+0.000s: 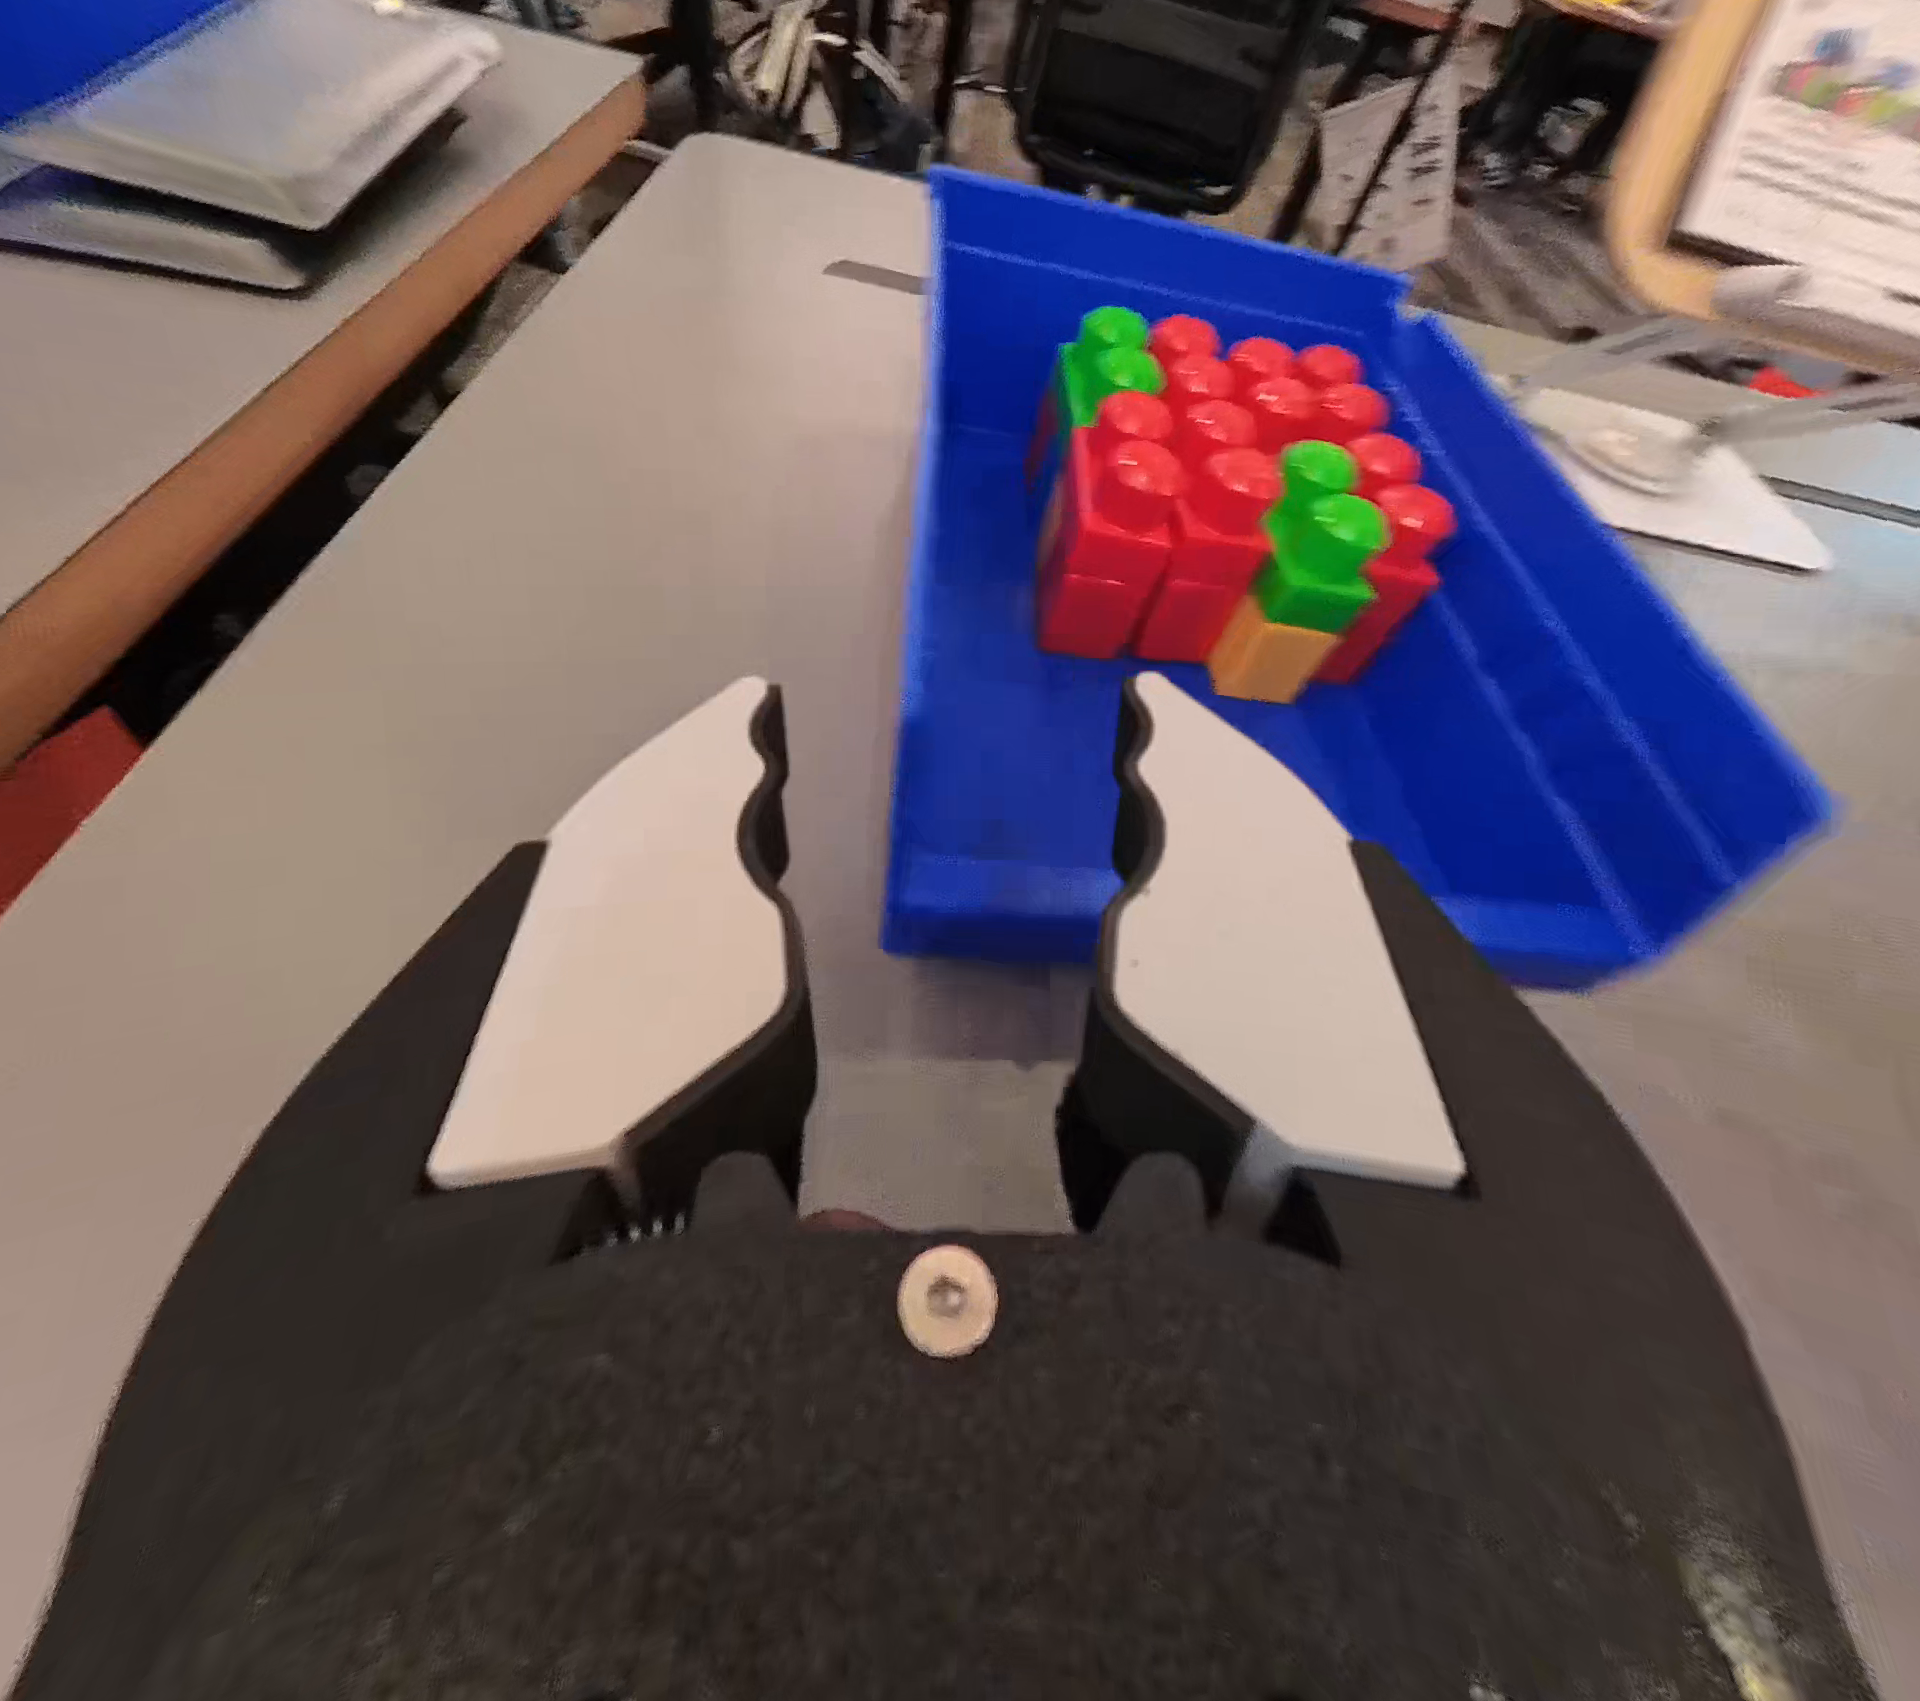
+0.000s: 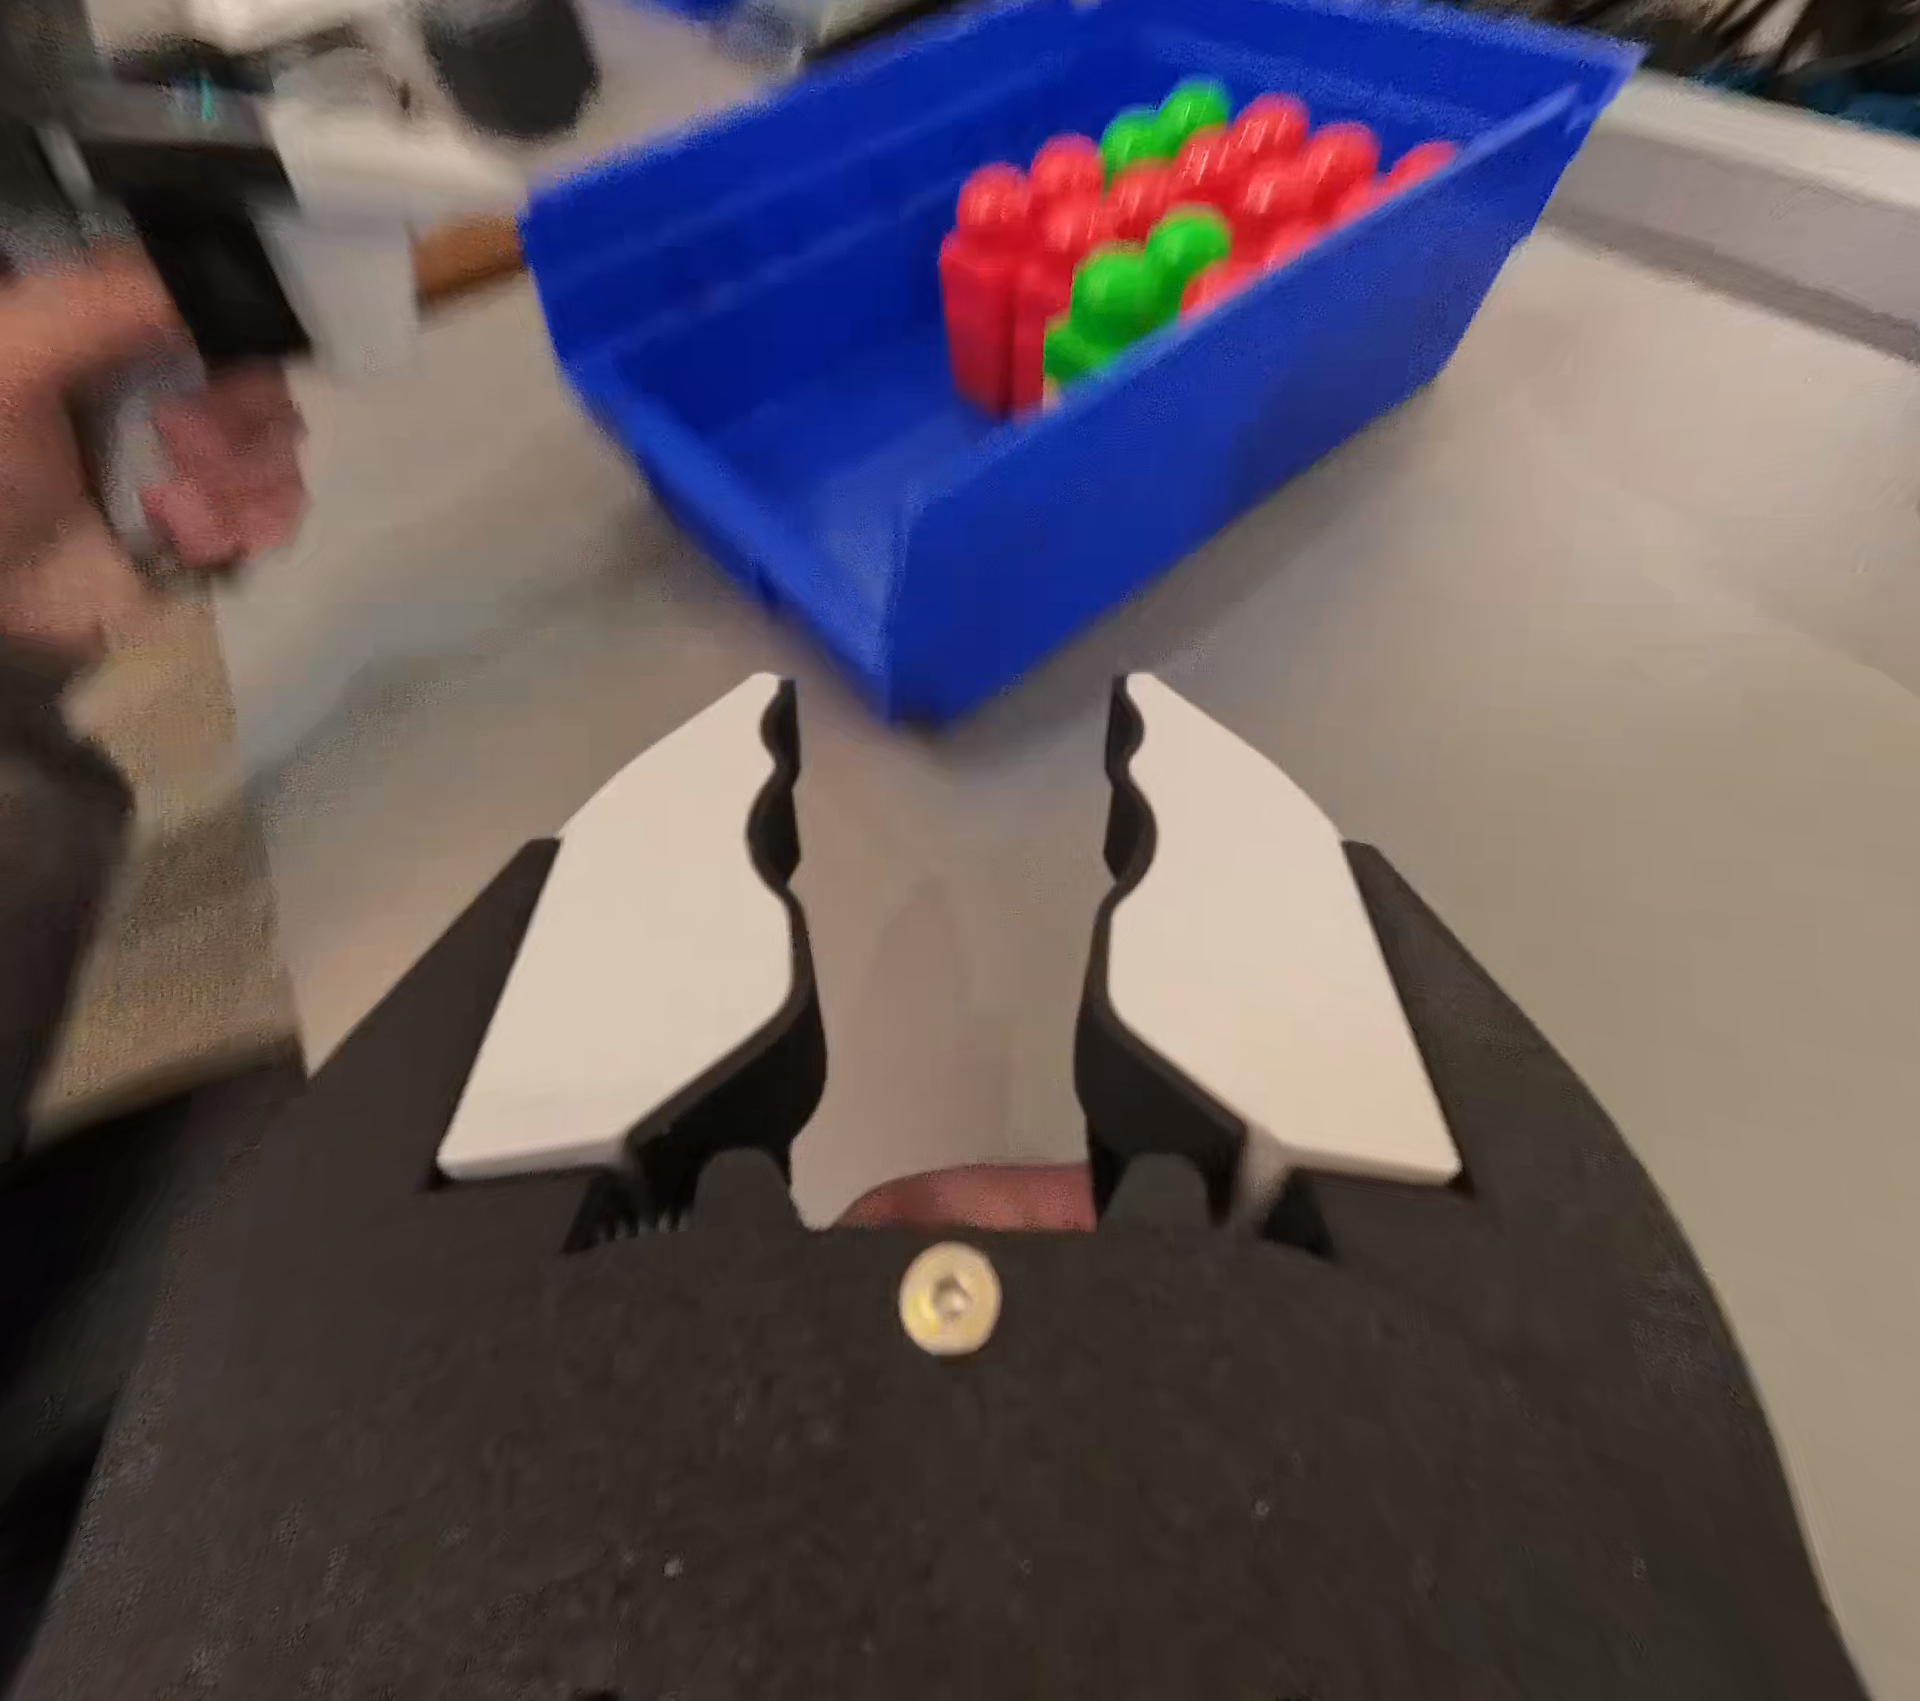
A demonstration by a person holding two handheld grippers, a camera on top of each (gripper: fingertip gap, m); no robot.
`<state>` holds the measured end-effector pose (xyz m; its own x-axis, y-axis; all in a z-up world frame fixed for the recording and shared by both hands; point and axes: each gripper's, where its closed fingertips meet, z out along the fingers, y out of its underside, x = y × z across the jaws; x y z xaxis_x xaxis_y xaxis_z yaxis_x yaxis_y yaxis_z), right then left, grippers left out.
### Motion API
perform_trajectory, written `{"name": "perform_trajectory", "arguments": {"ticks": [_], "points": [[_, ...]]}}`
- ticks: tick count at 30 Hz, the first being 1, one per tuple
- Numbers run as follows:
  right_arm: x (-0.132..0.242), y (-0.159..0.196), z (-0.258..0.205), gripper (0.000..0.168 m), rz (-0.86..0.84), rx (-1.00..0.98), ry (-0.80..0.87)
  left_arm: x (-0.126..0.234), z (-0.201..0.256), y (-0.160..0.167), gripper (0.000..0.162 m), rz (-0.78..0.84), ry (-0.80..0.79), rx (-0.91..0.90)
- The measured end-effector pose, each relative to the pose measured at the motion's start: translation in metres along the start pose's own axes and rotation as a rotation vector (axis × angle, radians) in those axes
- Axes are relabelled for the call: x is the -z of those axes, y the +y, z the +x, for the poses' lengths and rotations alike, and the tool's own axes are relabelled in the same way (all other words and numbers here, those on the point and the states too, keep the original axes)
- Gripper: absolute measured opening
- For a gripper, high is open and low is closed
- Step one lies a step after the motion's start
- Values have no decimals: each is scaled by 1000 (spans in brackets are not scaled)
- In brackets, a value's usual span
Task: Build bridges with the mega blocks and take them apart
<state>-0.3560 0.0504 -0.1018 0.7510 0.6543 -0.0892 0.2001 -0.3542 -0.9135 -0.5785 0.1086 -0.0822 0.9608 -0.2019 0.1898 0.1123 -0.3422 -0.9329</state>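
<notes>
your left gripper [image 1: 951, 695] and right gripper [image 2: 951, 695] both sit released and empty just short of the blue bin [image 1: 956, 908], which stands on the grey table [image 1: 623, 508] holding the clustered red, green and orange mega blocks [image 1: 1236, 498] at its far end.

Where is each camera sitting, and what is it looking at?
Left wrist view: sits on the left gripper, looking along its open fingers across the grey table at the blue bin.
Right wrist view: sits on the right gripper, fingers open, facing the bin's corner; a blurred hand shows at the left edge.
Both views show the bin and the red, green and orange blocks inside.
</notes>
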Motion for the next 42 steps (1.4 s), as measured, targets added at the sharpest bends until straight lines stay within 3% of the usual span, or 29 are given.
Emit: {"name": "perform_trajectory", "arguments": {"ticks": [3, 8, 13, 16, 20, 24, 27, 30, 36, 39, 42], "points": [[59, 38, 47, 67, -155, 44, 28, 26, 57, 8, 63, -30, 194, 35], [144, 75, 126, 70, -101, -52, 181, 38, 175, 54, 73, -165, 472, 40], [198, 86, 146, 60, 133, -161, 258, 30, 240, 95, 74, -260, 484, -173], [199, 94, 140, 58, 138, -216, 193, 29, 251, 104, 74, -292, 485, -249], [195, 96, 144, 58, 124, -215, 177, 31, 242, 94, 73, -322, 455, -396], [193, 101, 141, 52, 122, -270, 120, 23, 207, 37, 72, -348, 408, -732], [191, 98, 142, 52, 140, -314, 80, -9, 170, -5, 69, -426, 390, -998], [188, 98, 142, 51, 139, -356, 38, -48, 137, -25, 69, -583, 439, -1169], [184, 95, 138, 52, 153, -428, -50, -117, 78, -25, 69, -838, 508, -1523], [183, 94, 136, 51, 158, -447, -79, -132, 60, -7, 64, -972, 567, -1577], [181, 94, 136, 51, 160, -465, -98, -144, 48, 2, 73, -1020, 579, -1621]]}}
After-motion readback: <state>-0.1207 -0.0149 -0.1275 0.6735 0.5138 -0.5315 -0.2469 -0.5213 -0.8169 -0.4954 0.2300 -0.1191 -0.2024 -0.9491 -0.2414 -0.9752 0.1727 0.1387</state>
